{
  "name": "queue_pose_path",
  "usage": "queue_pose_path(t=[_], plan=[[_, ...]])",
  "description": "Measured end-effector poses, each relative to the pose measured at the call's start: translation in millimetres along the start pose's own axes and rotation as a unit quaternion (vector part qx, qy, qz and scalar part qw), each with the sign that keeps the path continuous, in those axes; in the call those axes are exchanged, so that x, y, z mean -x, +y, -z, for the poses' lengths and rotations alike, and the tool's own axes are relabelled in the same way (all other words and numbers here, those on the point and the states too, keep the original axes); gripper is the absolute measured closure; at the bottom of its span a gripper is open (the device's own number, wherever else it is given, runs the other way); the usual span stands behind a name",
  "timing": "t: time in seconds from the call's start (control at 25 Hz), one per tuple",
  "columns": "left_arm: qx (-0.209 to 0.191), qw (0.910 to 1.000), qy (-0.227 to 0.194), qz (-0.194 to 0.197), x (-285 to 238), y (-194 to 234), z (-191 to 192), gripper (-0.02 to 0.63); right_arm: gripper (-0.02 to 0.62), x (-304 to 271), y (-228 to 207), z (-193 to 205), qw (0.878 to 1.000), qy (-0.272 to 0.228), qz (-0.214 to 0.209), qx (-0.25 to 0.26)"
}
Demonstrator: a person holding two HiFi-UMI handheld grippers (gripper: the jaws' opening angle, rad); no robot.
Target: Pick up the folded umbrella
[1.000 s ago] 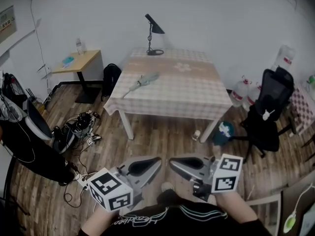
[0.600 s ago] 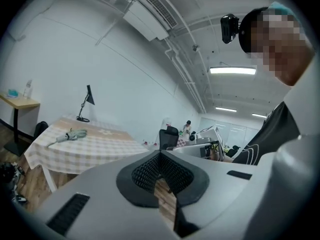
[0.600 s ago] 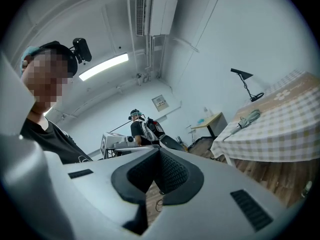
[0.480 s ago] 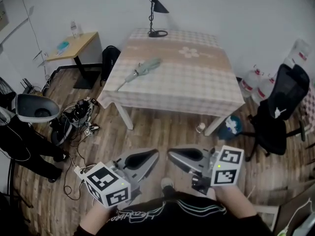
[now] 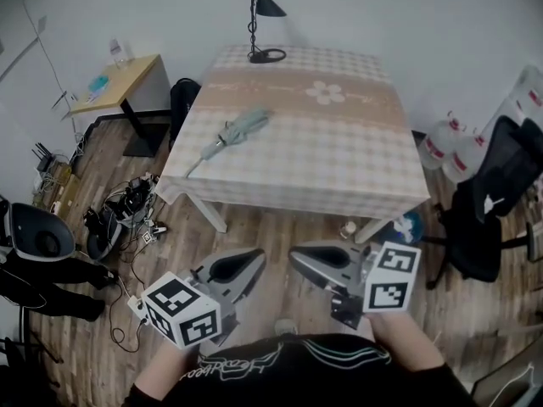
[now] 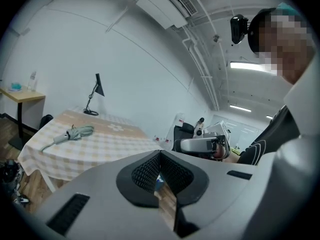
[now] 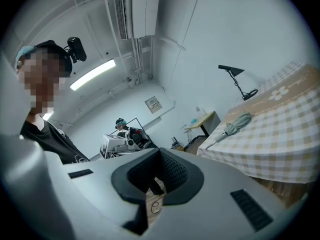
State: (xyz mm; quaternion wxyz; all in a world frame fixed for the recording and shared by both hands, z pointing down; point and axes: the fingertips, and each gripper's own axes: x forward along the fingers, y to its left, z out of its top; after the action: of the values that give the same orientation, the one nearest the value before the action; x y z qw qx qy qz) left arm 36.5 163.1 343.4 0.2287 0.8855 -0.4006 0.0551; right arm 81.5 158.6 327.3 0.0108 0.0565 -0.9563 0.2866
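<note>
The folded grey-green umbrella [image 5: 231,131] lies on the left part of the checked tablecloth [image 5: 339,155], its handle pointing toward the table's front-left corner. It also shows in the left gripper view as a pale umbrella [image 6: 73,133] and in the right gripper view as the umbrella [image 7: 234,124]. Both grippers hang low in front of the person, well short of the table. My left gripper [image 5: 253,259] is shut and empty, its pads meeting [image 6: 160,156]. My right gripper [image 5: 299,258] is also shut with nothing held [image 7: 160,154].
A black desk lamp [image 5: 254,15] stands at the table's far edge. A small wooden side table [image 5: 119,79] and a cable tangle [image 5: 127,210] lie left. Right are a black office chair [image 5: 492,219], water jugs [image 5: 441,149], and a cup [image 5: 348,227] by the table leg.
The person has walked toward the table, which now sits larger and nearer in the head view. Both grippers travelled forward with the person and stayed shut.
</note>
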Motion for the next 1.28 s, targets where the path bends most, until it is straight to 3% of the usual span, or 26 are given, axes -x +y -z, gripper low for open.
queue_pose_path(t=[0.16, 0.68, 1.28], plan=[[-0.019, 0.9998, 0.000, 0.008, -15, 3, -12, 0.607, 0.584, -7, -10, -12, 1.000, 0.002, -0.011, 0.012], [-0.010, 0.9999, -0.008, 0.001, -20, 39, -20, 0.607, 0.584, -31, -34, -20, 1.000, 0.015, -0.015, 0.015], [-0.005, 0.9995, 0.017, 0.026, -54, 157, -68, 0.607, 0.584, -109, -126, -73, 1.000, 0.003, 0.023, -0.020]])
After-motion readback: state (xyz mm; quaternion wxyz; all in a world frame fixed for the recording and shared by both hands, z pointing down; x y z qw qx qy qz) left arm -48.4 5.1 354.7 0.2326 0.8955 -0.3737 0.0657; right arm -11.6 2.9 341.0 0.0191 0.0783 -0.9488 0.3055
